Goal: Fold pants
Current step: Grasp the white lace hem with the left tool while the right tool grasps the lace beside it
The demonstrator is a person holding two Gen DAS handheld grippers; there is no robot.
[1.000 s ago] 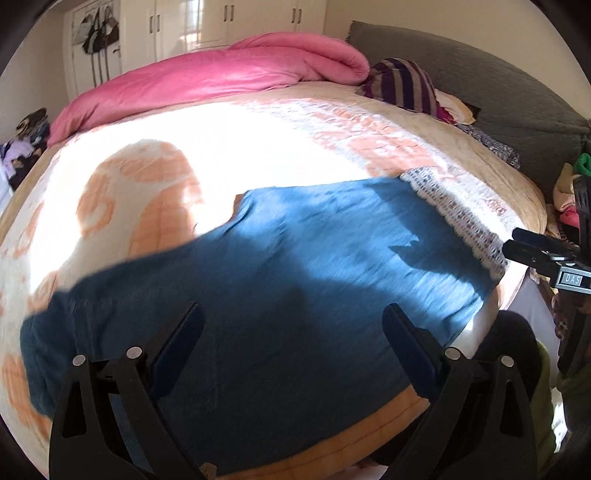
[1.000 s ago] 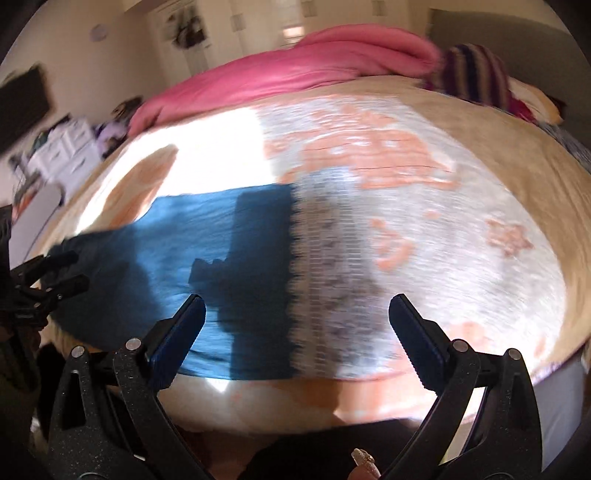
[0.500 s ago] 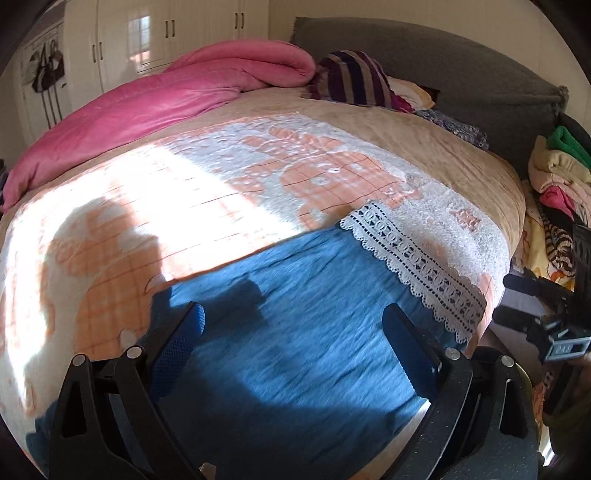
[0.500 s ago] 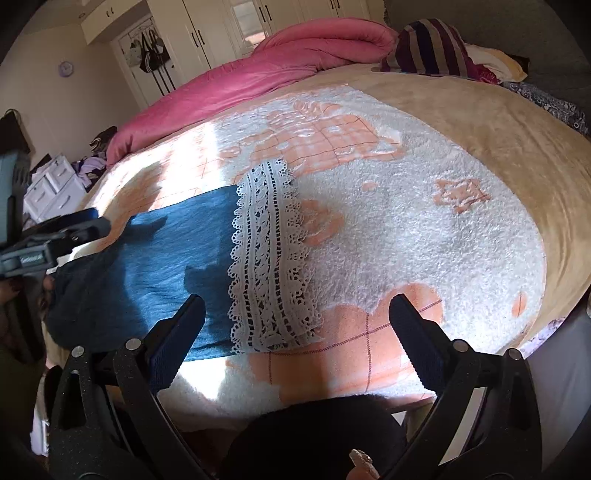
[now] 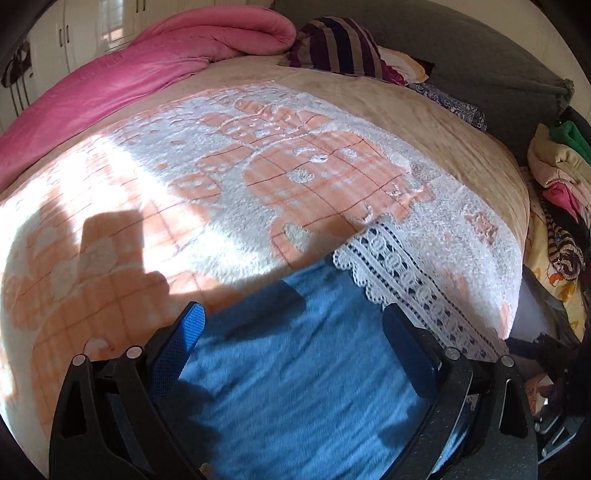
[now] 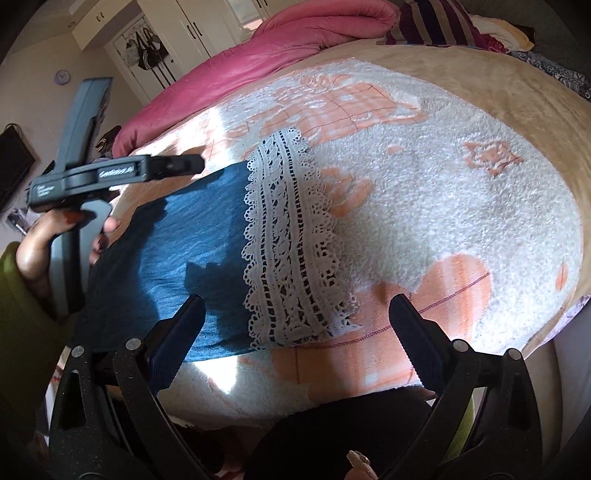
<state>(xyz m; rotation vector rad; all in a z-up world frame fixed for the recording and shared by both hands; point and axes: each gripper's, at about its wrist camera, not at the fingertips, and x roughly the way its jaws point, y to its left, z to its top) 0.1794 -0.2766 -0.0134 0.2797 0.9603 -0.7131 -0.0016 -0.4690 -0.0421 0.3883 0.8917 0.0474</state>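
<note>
Blue pants [image 6: 177, 236] flat on bed [image 6: 461, 206], lace hem [image 6: 291, 258] spread. Both grippers [image 5: 291, 332] [image 6: 295, 325] hover, jaws apart, empty. Next likely: grip the hem.

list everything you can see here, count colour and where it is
pants: one, blue, flat on the bed's near edge
lace hem: one band, white, at the right end of the pants
blanket: one, white and orange, spread over the bed
duvet: one, pink, bunched along the far side
striped cushion: one, purple and grey, at the head of the bed
headboard: one, grey, behind the cushion
clothes pile: mixed colours, off the bed's right side
wardrobe: white doors, far wall
left claw: black with blue pads, open above the pants
right claw: black, open over the lace hem
left hand: gripping the left claw's handle
</note>
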